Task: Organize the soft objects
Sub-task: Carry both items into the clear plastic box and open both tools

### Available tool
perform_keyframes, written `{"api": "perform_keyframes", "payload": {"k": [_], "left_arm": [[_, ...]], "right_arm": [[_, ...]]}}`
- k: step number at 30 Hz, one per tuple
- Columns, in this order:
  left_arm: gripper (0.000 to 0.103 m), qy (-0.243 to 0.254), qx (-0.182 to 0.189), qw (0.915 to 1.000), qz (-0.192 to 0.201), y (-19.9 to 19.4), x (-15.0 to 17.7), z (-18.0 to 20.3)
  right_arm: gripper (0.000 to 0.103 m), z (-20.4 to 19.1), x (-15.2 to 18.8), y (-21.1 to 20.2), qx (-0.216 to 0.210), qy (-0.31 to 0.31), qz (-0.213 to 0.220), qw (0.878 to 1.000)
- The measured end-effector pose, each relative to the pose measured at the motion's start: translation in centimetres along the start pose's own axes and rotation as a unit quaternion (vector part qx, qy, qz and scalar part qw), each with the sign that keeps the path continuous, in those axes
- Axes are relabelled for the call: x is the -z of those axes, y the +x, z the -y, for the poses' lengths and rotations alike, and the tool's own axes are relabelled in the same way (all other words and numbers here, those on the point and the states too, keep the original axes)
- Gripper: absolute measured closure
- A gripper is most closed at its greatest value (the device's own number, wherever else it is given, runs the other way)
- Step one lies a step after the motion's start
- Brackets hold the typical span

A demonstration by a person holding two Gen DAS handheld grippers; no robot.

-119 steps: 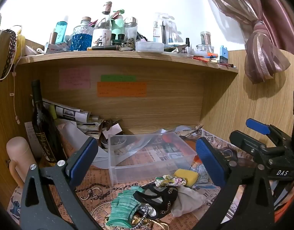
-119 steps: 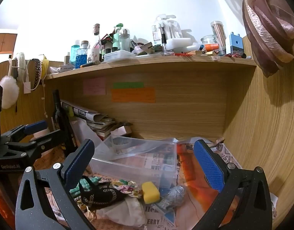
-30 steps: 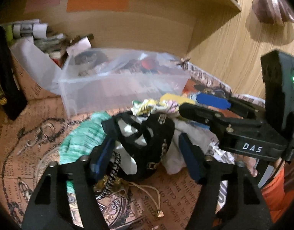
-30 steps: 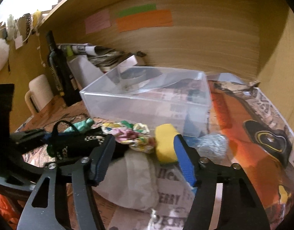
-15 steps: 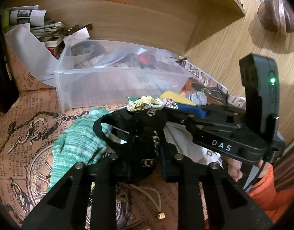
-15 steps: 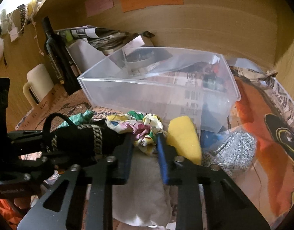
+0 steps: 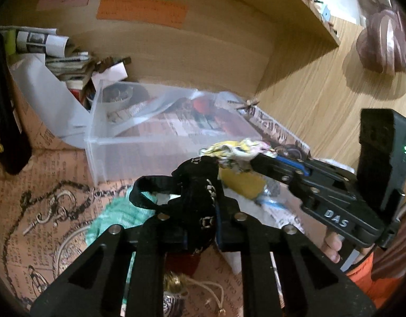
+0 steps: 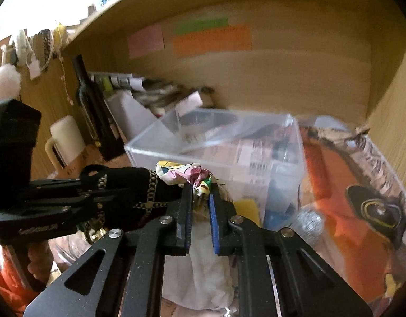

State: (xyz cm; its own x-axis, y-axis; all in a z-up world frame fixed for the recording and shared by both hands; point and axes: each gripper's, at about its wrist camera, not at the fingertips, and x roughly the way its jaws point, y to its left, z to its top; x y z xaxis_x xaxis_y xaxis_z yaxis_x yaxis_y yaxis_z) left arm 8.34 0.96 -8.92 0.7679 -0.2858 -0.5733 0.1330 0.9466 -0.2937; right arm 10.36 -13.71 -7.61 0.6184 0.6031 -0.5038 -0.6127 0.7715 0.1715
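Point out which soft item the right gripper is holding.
The multicoloured patterned cloth, pinched in the right gripper. The black chain-trimmed piece is in the left gripper; the yellow sponge lies loose.

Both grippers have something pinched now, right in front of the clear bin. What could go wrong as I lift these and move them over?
The left gripper holds the black strappy piece, whose loose loop could snag on the clear bin rim. The right gripper pinches only an edge of the floral cloth, which may slip out. The two pieces touch, so one could drag the other.

Black claws [image 8: 199, 211] with blue pads [image 8: 213, 227], silver screws, orange sleeve [image 7: 361, 277].
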Motion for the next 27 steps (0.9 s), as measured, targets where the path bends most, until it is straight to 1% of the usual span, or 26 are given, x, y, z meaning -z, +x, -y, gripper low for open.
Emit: {"api": "perform_keyframes", "payload": {"k": [4,14,18,22,27], "left_arm": [[0.089,-0.005,0.016,0.9998,0.015,-0.6,-1.2,-0.2],[0.089,-0.003,0.024,0.9987,0.045,-1.7,-4.8,0.1],[0.089,-0.007,0.017,0.9981,0.059,-2.1,-6.2,-0.2],[0.089,-0.006,0.012,0.9978,0.066,-2.1,-7.5,-0.4],[0.090,0.010,-0.017,0.9962,0.085,-2.1,-9.4,-0.4]], "right_arm": [[0.093,0.2,-0.9,-1.3,0.007,-0.001,0.021,1.000],[0.093,1.4,-2.2,-3.0,0.020,0.015,0.058,0.998],[0.093,1.9,-2.9,-3.1,0.028,0.015,0.069,0.997],[0.093,2.6,-3.7,-2.8,0.034,0.016,0.074,0.997],[0.092,3.5,-4.7,-2.0,0.036,0.021,0.075,0.996]]}}
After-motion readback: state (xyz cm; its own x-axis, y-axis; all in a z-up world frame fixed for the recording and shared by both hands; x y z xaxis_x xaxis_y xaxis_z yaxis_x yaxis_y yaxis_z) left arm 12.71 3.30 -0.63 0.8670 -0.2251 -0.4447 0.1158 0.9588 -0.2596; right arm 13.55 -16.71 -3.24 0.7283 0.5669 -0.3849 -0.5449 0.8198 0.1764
